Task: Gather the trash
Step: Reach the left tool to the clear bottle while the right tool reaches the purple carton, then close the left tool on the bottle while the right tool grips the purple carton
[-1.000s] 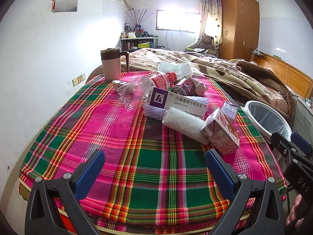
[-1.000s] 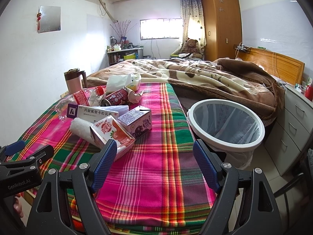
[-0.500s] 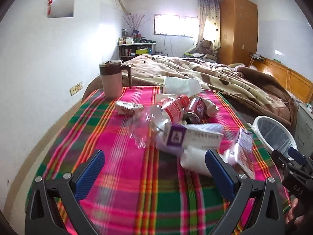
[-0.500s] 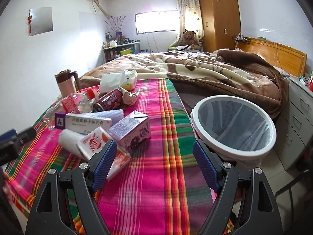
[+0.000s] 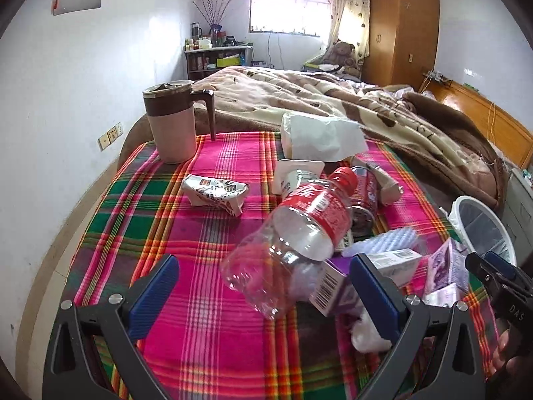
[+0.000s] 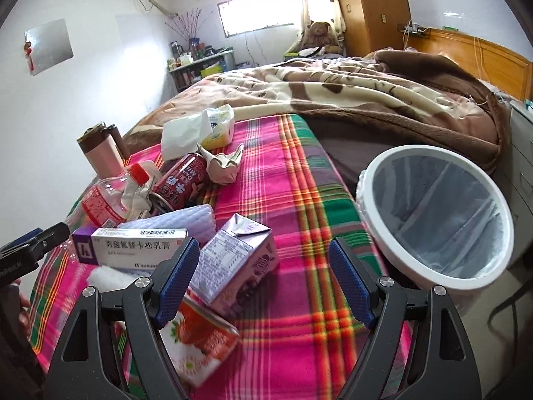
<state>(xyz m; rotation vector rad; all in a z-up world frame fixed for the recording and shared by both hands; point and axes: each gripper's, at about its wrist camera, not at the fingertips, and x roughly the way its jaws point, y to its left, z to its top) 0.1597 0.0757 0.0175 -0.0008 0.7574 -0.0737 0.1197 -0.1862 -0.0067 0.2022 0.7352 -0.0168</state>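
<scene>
Trash lies on a plaid cloth (image 5: 213, 326). My left gripper (image 5: 263, 290) is open, its blue pads on either side of the base of a clear plastic bottle (image 5: 293, 236) with a red label. A crumpled wrapper (image 5: 215, 193), a red can (image 5: 364, 193) and a medicine box (image 5: 328, 290) lie around it. My right gripper (image 6: 266, 276) is open above the cloth, a purple carton (image 6: 236, 263) just left of its middle and a strawberry carton (image 6: 196, 336) under its left finger. The white bin (image 6: 436, 216) stands to the right.
A pink mug (image 5: 171, 126) stands at the far left of the cloth. Tissues (image 5: 319, 140) lie at the back. A brown blanket (image 6: 366, 100) covers the bed behind. A drawer unit (image 6: 523, 153) stands right of the bin.
Both grippers have moved forward over the cloth. The left one has closed in on the clear bottle; the right one has come over the cartons. Both stay open.
</scene>
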